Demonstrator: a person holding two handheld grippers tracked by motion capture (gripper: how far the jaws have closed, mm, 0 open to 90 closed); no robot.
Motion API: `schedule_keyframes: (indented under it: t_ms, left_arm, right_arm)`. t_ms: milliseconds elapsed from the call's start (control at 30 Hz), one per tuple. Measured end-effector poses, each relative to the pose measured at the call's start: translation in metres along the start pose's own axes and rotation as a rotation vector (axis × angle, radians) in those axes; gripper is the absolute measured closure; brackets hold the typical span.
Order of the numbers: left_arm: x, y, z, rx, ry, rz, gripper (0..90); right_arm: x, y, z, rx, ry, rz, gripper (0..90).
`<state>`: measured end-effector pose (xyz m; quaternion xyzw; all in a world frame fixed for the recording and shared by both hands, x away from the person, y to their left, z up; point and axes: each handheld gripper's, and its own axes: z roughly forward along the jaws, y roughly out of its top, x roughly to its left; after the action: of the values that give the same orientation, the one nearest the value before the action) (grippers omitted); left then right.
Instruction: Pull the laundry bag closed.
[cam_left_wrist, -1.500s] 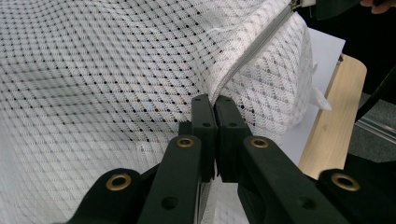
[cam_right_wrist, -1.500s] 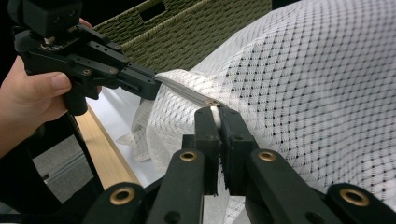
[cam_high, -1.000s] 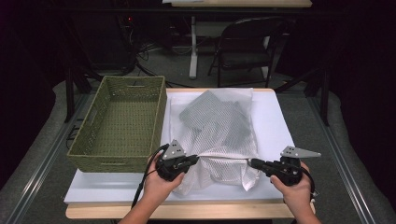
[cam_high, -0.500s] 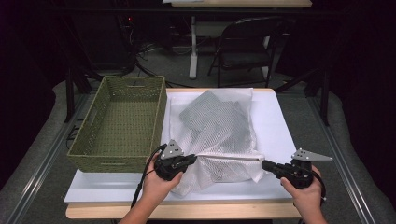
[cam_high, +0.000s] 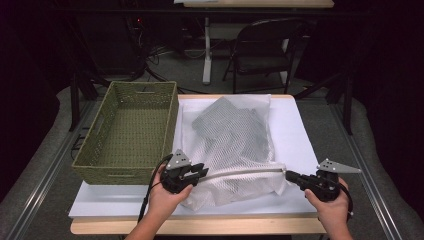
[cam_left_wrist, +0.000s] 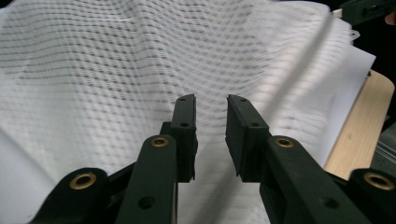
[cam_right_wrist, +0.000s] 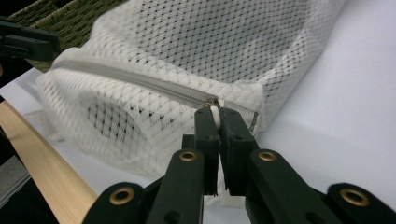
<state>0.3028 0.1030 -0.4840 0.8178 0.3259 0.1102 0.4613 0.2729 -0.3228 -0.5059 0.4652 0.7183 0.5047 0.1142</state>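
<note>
A white mesh laundry bag (cam_high: 235, 150) with grey cloth inside lies on the white table top (cam_high: 300, 130). Its grey zipper (cam_high: 245, 172) runs taut along the near edge. My right gripper (cam_high: 290, 176) is shut on the zipper's white pull tab at the bag's right corner, with the slider (cam_right_wrist: 212, 100) just past the tips of the right gripper (cam_right_wrist: 215, 112). My left gripper (cam_high: 200, 172) sits at the zipper's left end. The left gripper (cam_left_wrist: 211, 100) has just been opening its jaws, and they stand apart with nothing pressed between them, the mesh (cam_left_wrist: 116, 70) lying just beyond.
A green woven basket (cam_high: 120, 172) stands on the table's left side, close to my left hand. The wooden front edge (cam_high: 200, 225) runs below both hands. A dark chair (cam_high: 265, 50) stands behind the table. Bare white surface lies right of the bag.
My right gripper has moved to the right with the pull tab, drawing the zipper line straight. The left gripper's jaws have parted and let go of the bag's edge.
</note>
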Motion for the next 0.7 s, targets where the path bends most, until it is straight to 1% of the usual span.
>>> schedule_keyframes:
  t_ms: [33, 67, 133, 200, 233, 267, 300, 333, 367, 400, 467, 533, 667, 700]
  left_arm:
    - [0.0, 0.0, 0.0, 0.0, 0.0, 0.0, 72.7]
    - [0.004, -0.002, -0.005, -0.002, 0.012, -0.008, 72.3]
    - [0.007, -0.005, -0.008, -0.006, 0.018, -0.016, 71.5]
    - [0.009, -0.007, -0.012, -0.001, 0.029, -0.023, 71.0]
    - [0.01, -0.009, -0.013, -0.002, 0.031, -0.026, 70.8]
    - [0.011, -0.01, -0.014, 0.001, 0.032, -0.029, 70.5]
    - [0.012, -0.012, -0.015, 0.003, 0.038, -0.028, 70.2]
    - [0.013, -0.013, -0.016, 0.008, 0.038, -0.029, 69.8]
    - [0.013, -0.014, -0.016, 0.005, 0.04, -0.032, 69.2]
    - [0.014, -0.015, -0.017, 0.002, 0.041, -0.04, 68.8]
    - [0.016, -0.016, -0.018, 0.004, 0.043, -0.037, 67.6]
    - [0.016, -0.016, -0.018, -0.001, 0.047, -0.05, 66.6]
    - [0.019, -0.019, -0.018, -0.003, 0.057, -0.055, 64.4]
    - [0.019, -0.02, -0.017, 0.0, 0.057, -0.054, 64.1]
  right_arm:
    - [-0.001, 0.0, -0.001, -0.003, -0.007, -0.001, 86.6]
    - [-0.002, 0.0, -0.003, -0.003, -0.012, 0.005, 86.6]
    - [-0.006, 0.0, -0.005, -0.011, -0.02, 0.013, 86.6]
    - [-0.009, -0.001, -0.008, -0.011, -0.028, 0.023, 86.6]
    - [-0.01, -0.001, -0.01, -0.01, -0.032, 0.03, 86.6]
    - [-0.011, -0.002, -0.011, -0.005, -0.038, 0.05, 86.6]
    - [-0.013, -0.003, -0.012, -0.008, -0.043, 0.043, 86.6]
    - [-0.014, -0.004, -0.012, 0.002, -0.047, 0.052, 86.6]
    - [-0.015, -0.005, -0.013, 0.006, -0.054, 0.045, 86.6]
    - [-0.016, -0.007, -0.013, 0.013, -0.067, 0.05, 86.6]
    - [-0.019, -0.01, -0.013, 0.028, -0.066, 0.069, 86.5]
    - [-0.021, -0.013, -0.011, 0.042, -0.073, 0.068, 86.5]
    - [-0.022, -0.017, -0.005, 0.08, -0.11, 0.035, 86.5]
    - [-0.023, -0.018, -0.004, 0.093, -0.114, 0.036, 86.5]
